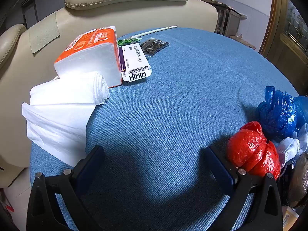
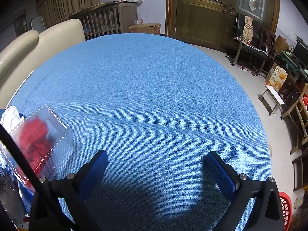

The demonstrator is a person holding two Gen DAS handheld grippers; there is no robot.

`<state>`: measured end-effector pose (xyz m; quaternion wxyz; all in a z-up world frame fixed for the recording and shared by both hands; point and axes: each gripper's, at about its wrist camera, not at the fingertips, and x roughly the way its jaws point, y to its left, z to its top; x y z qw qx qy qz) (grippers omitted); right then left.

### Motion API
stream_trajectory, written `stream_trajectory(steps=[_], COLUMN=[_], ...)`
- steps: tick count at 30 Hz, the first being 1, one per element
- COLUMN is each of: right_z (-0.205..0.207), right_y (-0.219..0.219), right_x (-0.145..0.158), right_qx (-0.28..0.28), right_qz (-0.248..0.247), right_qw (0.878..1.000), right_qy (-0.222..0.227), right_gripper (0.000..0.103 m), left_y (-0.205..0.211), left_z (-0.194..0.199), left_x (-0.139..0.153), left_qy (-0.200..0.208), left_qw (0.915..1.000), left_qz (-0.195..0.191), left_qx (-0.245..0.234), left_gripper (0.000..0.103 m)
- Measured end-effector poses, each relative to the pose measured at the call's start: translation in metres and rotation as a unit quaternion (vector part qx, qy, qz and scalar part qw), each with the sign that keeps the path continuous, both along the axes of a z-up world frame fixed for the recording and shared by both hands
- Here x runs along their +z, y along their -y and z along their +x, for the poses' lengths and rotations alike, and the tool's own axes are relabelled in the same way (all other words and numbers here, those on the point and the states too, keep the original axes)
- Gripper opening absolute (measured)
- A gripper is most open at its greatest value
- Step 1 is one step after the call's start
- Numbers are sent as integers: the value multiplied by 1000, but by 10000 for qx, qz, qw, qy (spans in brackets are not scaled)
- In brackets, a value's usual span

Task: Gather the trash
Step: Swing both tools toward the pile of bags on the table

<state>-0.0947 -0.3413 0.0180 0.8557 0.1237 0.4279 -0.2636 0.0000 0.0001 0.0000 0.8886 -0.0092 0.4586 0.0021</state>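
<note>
Left claw (image 1: pixel 154 159) spread, empty | right claw (image 2: pixel 156 161) spread, empty | white box (image 1: pixel 134 62): barcode, print unreadable

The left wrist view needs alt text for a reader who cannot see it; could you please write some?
An open tool hangs empty over a blue tablecloth. A crumpled red bag lies just right of it, with a blue bag beyond. On the left sit a toilet paper roll, an orange tissue pack and a barcoded box, with a cream sofa behind.

cream sofa (image 1: pixel 125 15), wooden door (image 2: pixel 202 13), tiled floor (image 2: pixel 250 80)
</note>
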Motion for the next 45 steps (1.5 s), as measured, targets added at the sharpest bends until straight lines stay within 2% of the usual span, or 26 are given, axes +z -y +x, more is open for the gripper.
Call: stream_trajectory(steps=[25, 31, 35, 38, 45], right_z=[-2, -4, -30, -49, -81], right_y=[0, 0, -6, -12, -11], right_x=[2, 1, 18, 37, 78], right_qx=[-15, 79, 28, 33, -49], right_qz=[6, 81, 382, 183, 19], right_qw=[10000, 9999, 9989, 9985, 9950], right_qy=[2, -32, 274, 522, 999], right_gripper=[103, 103, 103, 103, 103], left_y=[0, 12, 21, 9, 7], left_z=[0, -3, -4, -1, -17], left_x=[0, -1, -2, 3, 31], left_qy=[7, 10, -4, -5, 366], left_qw=[10000, 9990, 9981, 9978, 9964], left_qz=[21, 27, 21, 31, -94], left_qx=[-11, -442, -608, -658, -756], left_gripper=[103, 103, 103, 103, 103])
